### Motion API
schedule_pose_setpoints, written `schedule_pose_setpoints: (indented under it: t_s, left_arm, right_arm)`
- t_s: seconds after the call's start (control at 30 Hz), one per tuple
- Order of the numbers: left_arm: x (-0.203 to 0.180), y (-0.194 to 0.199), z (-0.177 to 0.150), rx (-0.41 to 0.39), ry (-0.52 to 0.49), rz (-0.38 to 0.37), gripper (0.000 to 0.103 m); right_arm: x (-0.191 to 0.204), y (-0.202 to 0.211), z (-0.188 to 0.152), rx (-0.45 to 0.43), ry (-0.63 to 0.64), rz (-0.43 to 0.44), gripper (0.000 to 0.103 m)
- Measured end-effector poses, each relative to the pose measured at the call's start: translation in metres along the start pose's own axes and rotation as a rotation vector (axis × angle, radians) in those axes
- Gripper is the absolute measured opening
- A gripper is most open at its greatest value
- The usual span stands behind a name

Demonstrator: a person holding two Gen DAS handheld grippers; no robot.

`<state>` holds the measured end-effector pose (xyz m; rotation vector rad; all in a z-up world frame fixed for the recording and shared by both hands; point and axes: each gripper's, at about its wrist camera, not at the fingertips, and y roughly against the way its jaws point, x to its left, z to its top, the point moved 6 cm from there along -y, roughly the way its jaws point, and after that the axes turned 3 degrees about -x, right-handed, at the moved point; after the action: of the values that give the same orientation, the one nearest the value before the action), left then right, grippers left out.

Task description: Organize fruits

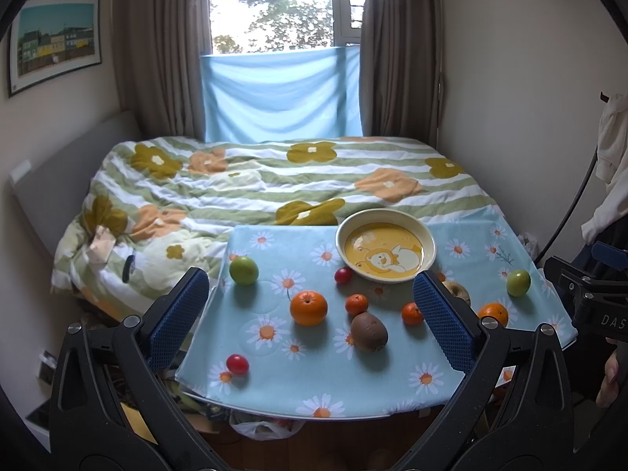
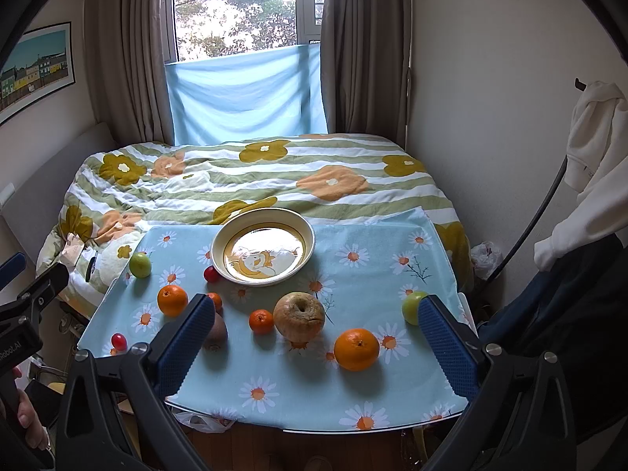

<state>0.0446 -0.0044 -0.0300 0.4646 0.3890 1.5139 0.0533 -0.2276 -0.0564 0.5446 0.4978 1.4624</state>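
On the daisy-print tablecloth (image 1: 274,384) stands an empty yellow bowl (image 1: 342,231) (image 2: 219,235) with loose fruit around it. In front of it lie a wrinkled apple (image 2: 299,317), two oranges (image 1: 308,308) (image 2: 356,349), two mandarins (image 1: 356,304) (image 2: 261,320), a kiwi (image 1: 369,331), two green apples (image 1: 243,270) (image 2: 412,306) and two cherry tomatoes (image 1: 237,364) (image 1: 344,275). My left gripper (image 1: 310,278) hovers open above the near table edge, holding nothing. My right gripper (image 2: 316,301) is open too, over the near right part, and its finger hides part of the kiwi.
A bed with a flowered quilt (image 1: 255,180) runs behind the table up to the curtained window. Walls close in left and right; white clothing (image 2: 588,149) hangs at the right. A plastic bag (image 1: 263,429) lies under the table. A hand (image 2: 27,424) shows at the left edge.
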Motion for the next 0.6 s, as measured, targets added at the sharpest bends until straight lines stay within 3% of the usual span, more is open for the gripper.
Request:
schedule_pose_setpoints:
  t_s: [0.6]
  left_arm:
    - [0.0001, -0.0026, 0.0013, 0.008, 0.001, -0.002, 0.103]
  right_arm:
    - [0.0004, -0.0007, 0.0004, 0.001, -0.002, 0.000, 0.103]
